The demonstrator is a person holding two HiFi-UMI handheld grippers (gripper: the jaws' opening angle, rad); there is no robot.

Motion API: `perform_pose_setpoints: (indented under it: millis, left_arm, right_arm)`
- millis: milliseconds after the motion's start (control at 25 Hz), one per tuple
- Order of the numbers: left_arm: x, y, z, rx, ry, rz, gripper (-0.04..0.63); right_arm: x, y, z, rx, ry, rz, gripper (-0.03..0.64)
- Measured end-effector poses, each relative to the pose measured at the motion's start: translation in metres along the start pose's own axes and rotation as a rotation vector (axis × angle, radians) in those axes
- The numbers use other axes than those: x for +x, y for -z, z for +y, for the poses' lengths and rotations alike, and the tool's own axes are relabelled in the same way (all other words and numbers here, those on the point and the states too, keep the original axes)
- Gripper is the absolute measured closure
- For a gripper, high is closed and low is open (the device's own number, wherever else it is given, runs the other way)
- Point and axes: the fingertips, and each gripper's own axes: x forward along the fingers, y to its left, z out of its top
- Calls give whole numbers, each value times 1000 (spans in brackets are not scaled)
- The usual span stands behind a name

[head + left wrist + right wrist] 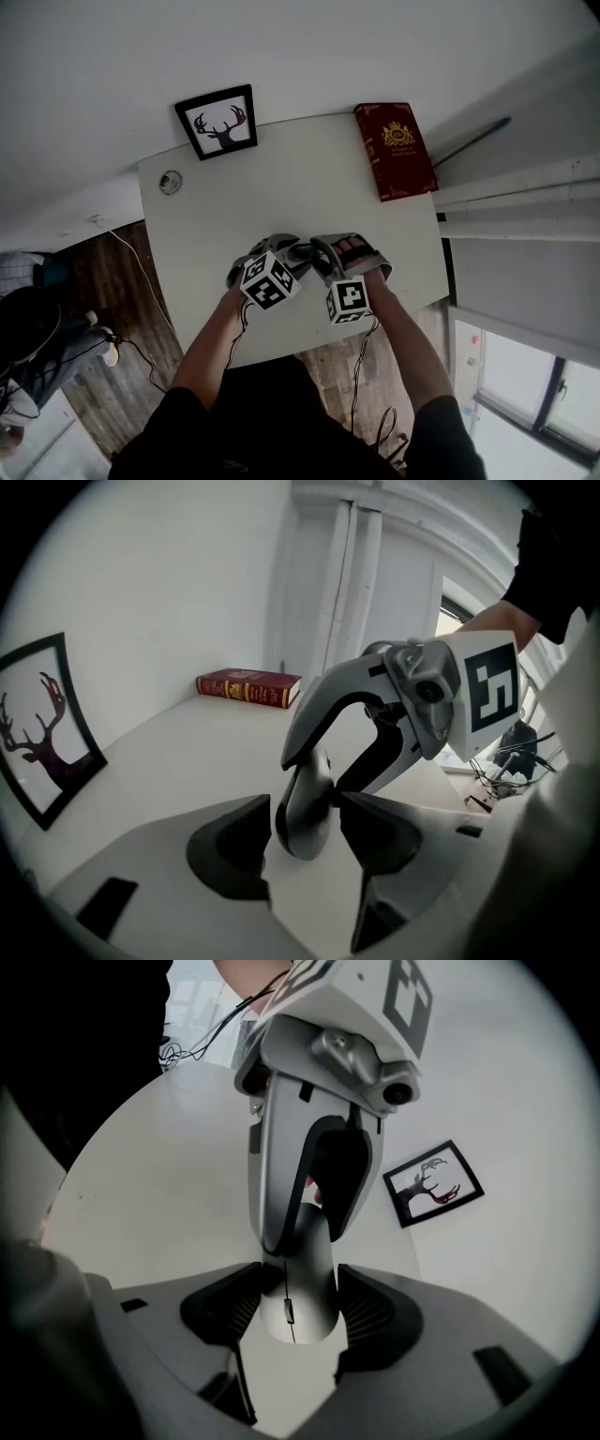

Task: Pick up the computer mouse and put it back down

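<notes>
Silver-grey plastic computer mouse (292, 1293); plain white tabletop (281, 178); maroon hardback book (396, 150) with gold crest; black-framed antler print (217, 122).

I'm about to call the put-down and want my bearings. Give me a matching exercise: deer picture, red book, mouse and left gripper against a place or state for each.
Things:
1. deer picture
2. red book
3. computer mouse
4. left gripper

Places or states:
A. jaws open, one on either side of the computer mouse
B. far right corner of the table
C. clamped in the right gripper
D. far left corner of the table

Pairs: 1-D, 2-B, 3-C, 4-A.
</notes>
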Motion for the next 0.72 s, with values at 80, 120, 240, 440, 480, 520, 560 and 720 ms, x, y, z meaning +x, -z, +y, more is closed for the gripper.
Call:
perform_pose_setpoints:
  millis: [80, 120, 240, 440, 480, 520, 560, 720]
  left_arm:
    - [5, 2, -3, 6, 29, 18, 362]
    - [8, 4, -4, 8, 44, 28, 362]
    - [17, 8, -8, 19, 81, 55, 362]
    - [21, 11, -6, 28, 82, 56, 422]
    - [21, 11, -6, 28, 84, 54, 423]
    - [22, 10, -6, 29, 86, 53, 423]
    - [22, 10, -7, 30, 88, 52, 425]
    - [21, 9, -8, 26, 78, 39, 430]
  right_arm:
    - [-1, -1, 0, -33, 14, -14, 348]
    - [-1, -2, 0, -49, 20, -21, 348]
    - [-4, -2, 0, -77, 29, -30, 347]
    - [-2, -2, -2, -107, 62, -37, 347]
    - [-2, -1, -1, -109, 66, -39, 347]
    - [-1, 0, 0, -109, 70, -40, 347]
    - [-2, 0, -1, -106, 72, -36, 347]
    - [-8, -1, -7, -110, 102, -12, 345]
